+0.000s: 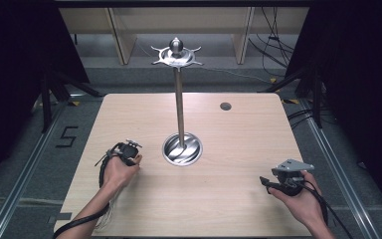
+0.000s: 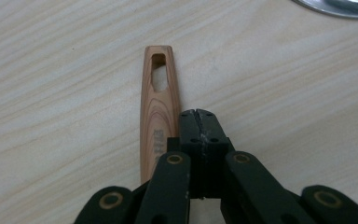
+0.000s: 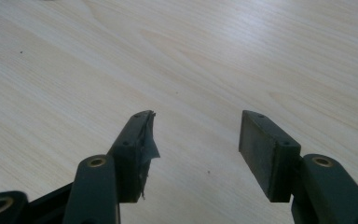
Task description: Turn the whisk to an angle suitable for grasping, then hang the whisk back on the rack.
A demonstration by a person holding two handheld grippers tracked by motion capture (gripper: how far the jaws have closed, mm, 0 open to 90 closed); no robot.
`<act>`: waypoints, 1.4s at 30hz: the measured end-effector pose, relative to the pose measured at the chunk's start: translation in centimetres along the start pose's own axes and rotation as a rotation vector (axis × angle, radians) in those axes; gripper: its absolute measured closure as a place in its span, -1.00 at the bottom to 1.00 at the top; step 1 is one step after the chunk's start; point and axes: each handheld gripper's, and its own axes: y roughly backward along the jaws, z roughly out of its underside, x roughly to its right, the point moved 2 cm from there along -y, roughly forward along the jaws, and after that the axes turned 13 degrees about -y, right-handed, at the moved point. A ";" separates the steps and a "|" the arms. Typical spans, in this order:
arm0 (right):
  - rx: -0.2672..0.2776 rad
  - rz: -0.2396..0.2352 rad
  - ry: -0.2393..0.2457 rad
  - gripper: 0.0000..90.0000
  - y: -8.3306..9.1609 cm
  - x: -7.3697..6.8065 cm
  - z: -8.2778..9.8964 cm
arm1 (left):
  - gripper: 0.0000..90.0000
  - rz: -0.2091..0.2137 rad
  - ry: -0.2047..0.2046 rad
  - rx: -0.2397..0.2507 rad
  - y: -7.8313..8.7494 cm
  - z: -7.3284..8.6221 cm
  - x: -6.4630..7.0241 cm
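The wooden handle (image 2: 159,109) lies flat on the worktop (image 1: 229,199), just beside the left gripper (image 2: 198,116), whose fingers are closed on nothing. They should be opened and centred over it; the right gripper (image 3: 196,140) is held open.

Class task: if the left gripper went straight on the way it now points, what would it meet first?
Probably the table. The left gripper, jaws shut and empty, points along bare wood; the wooden piece lies just beside its line, and the stand's metal base sits off to the other side. Depth is unclear.
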 end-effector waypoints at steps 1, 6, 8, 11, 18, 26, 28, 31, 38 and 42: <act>-0.006 -0.004 -0.033 0.01 0.1 -0.2 0.0 | 0.99 0.000 0.000 0.000 0.0 0.0 0.0; -0.001 -0.015 -0.022 0.01 0.0 0.0 0.0 | 0.99 -0.030 0.025 0.008 -0.3 -0.3 -0.8; -0.003 -0.007 -0.042 0.01 0.2 0.0 0.1 | 0.99 -0.051 0.055 0.014 -0.4 -0.5 -1.6; 0.001 -0.004 -0.029 0.01 0.1 0.1 0.1 | 0.99 -0.061 0.063 0.023 -0.3 -0.6 -2.0; 0.006 -0.002 -0.039 0.00 0.0 0.6 0.4 | 0.74 -0.023 0.055 0.076 1.2 -0.7 -2.9; -0.008 0.007 -0.078 0.00 0.4 0.8 0.6 | -0.07 -0.009 0.016 -0.007 3.9 0.2 -4.8; 0.005 0.013 -0.066 -0.01 0.4 0.7 0.6 | -0.15 -0.003 0.017 -0.025 4.0 0.6 -5.0; 0.030 -0.003 -0.054 -0.01 0.2 0.6 0.4 | -0.24 0.015 0.034 -0.035 4.0 1.1 -5.1; -0.018 0.006 -0.083 -0.02 0.5 0.4 0.5 | -0.24 0.065 0.089 -0.080 2.8 1.8 -4.7; -0.015 0.012 -0.057 -0.02 0.5 0.6 0.4 | -0.15 0.092 0.055 -0.109 2.3 1.7 -4.7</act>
